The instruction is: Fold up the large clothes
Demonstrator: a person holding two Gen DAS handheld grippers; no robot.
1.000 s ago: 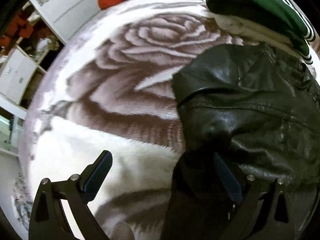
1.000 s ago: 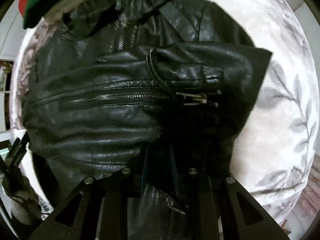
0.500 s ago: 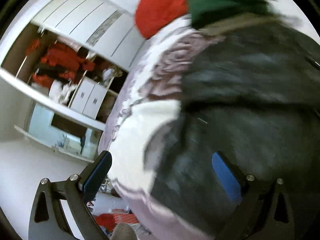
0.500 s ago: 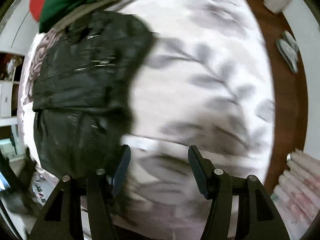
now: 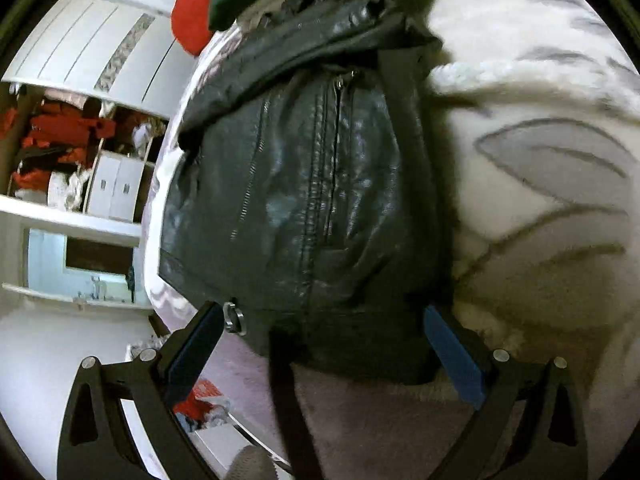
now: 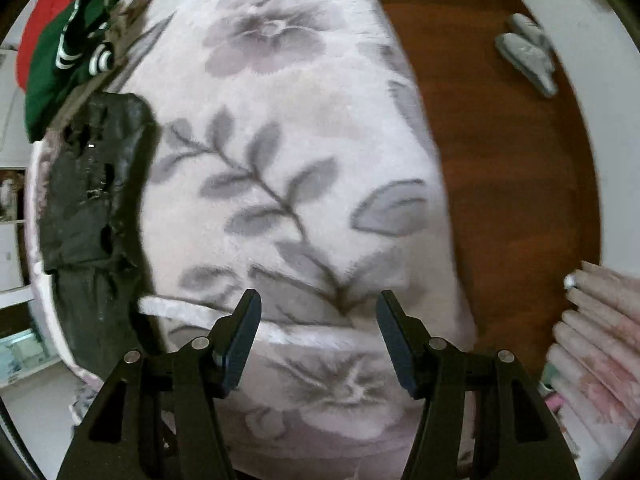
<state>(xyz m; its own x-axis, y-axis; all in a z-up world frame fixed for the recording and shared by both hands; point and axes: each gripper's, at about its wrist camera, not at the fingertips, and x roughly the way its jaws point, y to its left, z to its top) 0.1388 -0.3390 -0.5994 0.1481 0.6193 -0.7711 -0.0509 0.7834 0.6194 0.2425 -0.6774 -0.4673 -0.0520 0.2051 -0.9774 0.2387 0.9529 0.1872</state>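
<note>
A folded black leather jacket (image 5: 304,184) lies on the flowered bed blanket (image 5: 540,184). My left gripper (image 5: 320,344) is open, its blue-padded fingers standing either side of the jacket's near edge without holding it. In the right wrist view the jacket (image 6: 88,208) lies at the far left. My right gripper (image 6: 318,320) is open and empty over the bare blanket (image 6: 288,160), well to the right of the jacket.
A green striped garment (image 6: 68,60) and a red one (image 5: 192,12) are piled beyond the jacket. A white wardrobe (image 5: 100,60) with open shelves stands left of the bed. Wooden floor (image 6: 500,160) with grey slippers (image 6: 528,56) lies right of the bed.
My right gripper let go of the jacket, opened and swung right over the bare blanket. My left gripper turned and now faces the jacket head on.
</note>
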